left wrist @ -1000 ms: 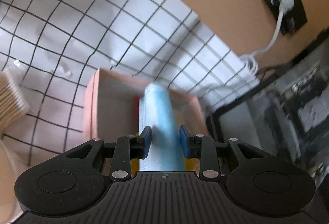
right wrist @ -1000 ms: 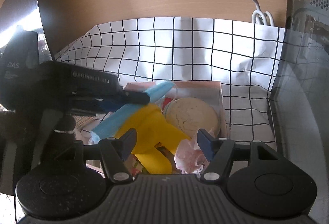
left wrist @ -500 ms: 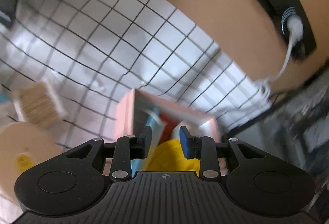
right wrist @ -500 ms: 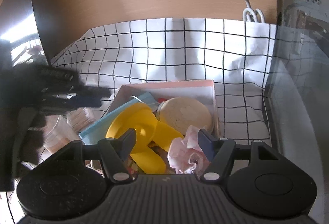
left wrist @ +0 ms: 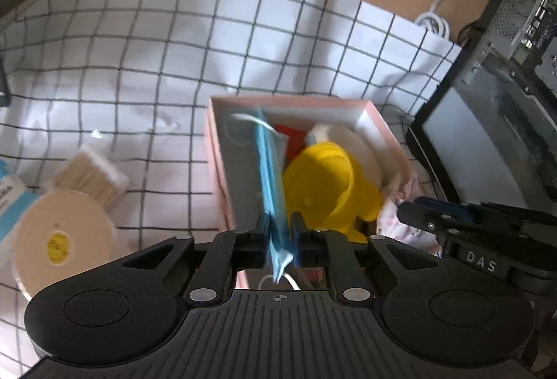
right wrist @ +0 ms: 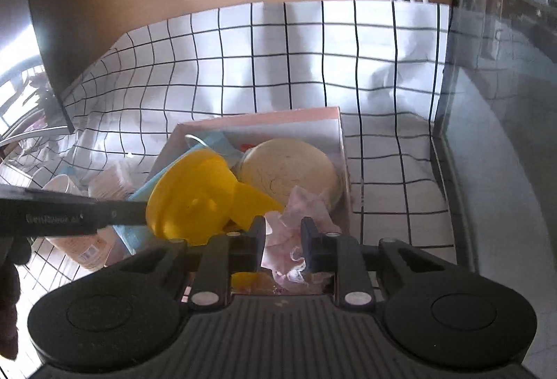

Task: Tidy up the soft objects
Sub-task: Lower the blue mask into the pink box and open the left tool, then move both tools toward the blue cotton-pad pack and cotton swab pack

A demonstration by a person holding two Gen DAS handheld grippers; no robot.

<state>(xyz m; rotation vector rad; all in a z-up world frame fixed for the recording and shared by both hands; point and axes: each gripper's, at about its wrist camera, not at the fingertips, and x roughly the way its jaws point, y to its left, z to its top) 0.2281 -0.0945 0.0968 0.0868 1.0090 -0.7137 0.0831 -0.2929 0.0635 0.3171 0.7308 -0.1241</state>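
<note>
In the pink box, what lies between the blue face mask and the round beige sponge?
The yellow plastic funnel sits between the blue face mask and the round beige sponge; a red item shows behind it. Clearest in the left wrist view.

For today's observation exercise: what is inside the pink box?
Inside the pink box: a blue face mask, a yellow plastic piece, a round beige pad, crumpled pink fabric and something red, mostly covered. The box floor beneath them is hidden.

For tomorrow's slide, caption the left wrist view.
Left tool closing on a blue mask over the pink box.
</note>
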